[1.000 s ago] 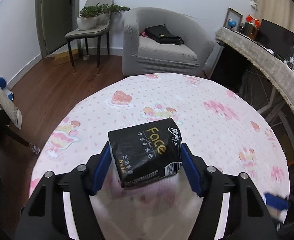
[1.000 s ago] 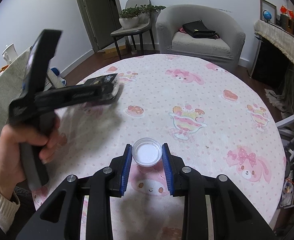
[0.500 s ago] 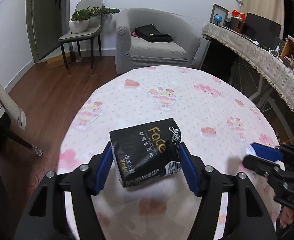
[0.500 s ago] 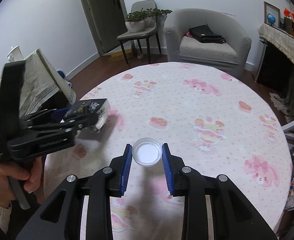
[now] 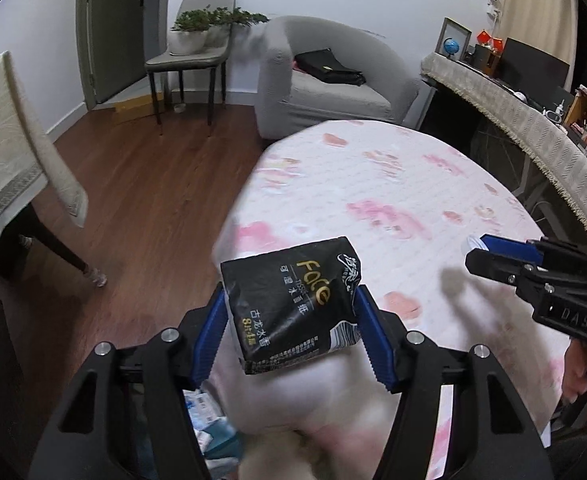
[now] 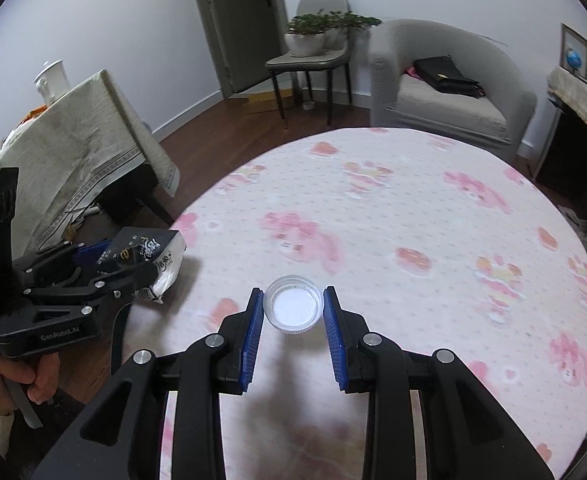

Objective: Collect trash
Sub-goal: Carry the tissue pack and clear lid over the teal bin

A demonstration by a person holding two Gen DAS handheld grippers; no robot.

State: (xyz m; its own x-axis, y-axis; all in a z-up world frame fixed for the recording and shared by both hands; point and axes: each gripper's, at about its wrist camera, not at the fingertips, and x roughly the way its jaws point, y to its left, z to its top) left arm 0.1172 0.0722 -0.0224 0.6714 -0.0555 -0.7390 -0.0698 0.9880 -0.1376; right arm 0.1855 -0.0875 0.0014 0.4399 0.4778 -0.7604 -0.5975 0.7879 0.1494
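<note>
Left gripper [image 5: 293,332] clamped on black tissue pack [image 5: 293,300], btwn pads; right gripper [image 6: 293,316] clamped on white cap [image 6: 292,309].

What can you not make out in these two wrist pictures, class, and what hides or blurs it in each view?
- Left wrist view: what lies below the table edge, half hidden by the left gripper and tissue pack.
- Left wrist view: tablecloth prints, motion-blurred.
- Left wrist view: the bottle cap, almost wholly hidden by the right gripper.
- Right wrist view: tissue pack print, too small.
</note>
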